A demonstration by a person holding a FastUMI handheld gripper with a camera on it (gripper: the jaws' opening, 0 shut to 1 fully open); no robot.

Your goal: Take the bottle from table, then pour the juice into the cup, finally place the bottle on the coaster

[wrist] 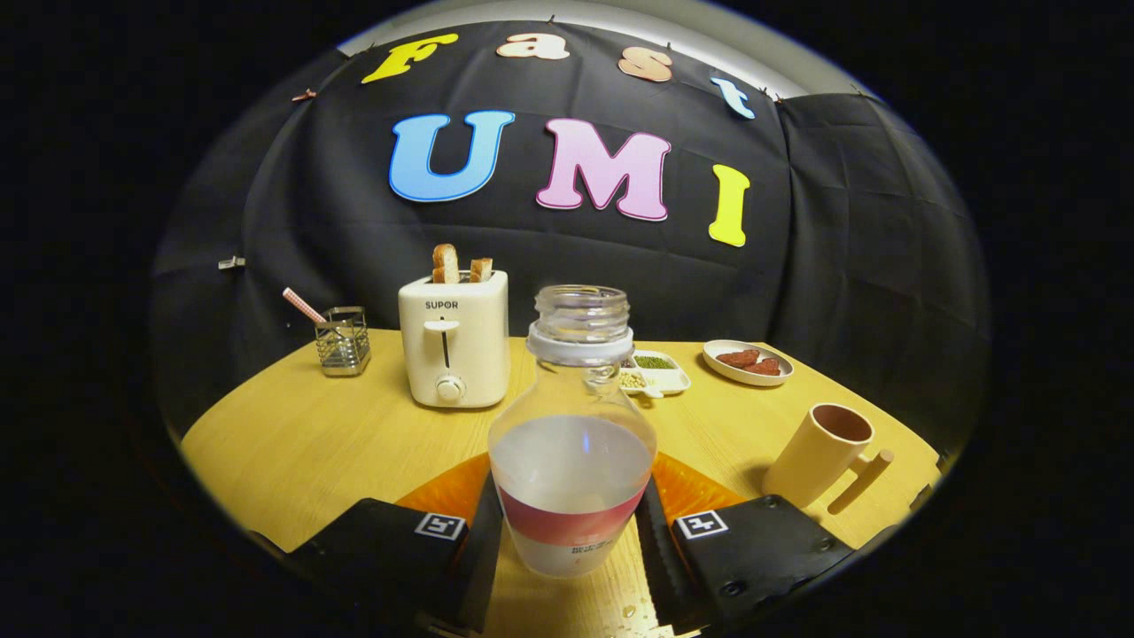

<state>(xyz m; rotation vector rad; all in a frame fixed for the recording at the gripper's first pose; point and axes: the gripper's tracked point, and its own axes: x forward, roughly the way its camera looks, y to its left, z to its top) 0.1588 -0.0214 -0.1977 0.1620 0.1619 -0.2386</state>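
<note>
1. Tongs [571,523] pinching the bottle [571,461]: both fingers press on its lower body, one each side, at the label band.
2. Bottle sits upright between the fingers, cap off, mouth open. Clear plastic, wide round body narrowing to a ribbed neck with a white collar. Pale liquid up to about the shoulder.
3. Whether its base rests on the tabletop [292,443] or is just lifted: cannot tell, the bottom is hidden between the fingers.
4. Orange coaster [443,492] lies directly behind the bottle, showing on both sides of it just beyond the fingers. Bottle may be over or on it; can't confirm.
5. A few droplets on the wood between the fingers, below the bottle.
6. Cup [819,456], beige with handle, well to the right of the bottle, opening tilted this way by the lens.
7. Further back: toaster [454,350] with bread, wire holder [343,341] with a straw, divided dish [656,372], plate [747,361] of reddish food.
8. Handling, my read: fairly heavy with that fill, thin wall likely flexes, smooth label may slip. The low grip on the wide body looks right; squeeze firm but not hard, since the open mouth will slosh. Tilt slowly.
</note>
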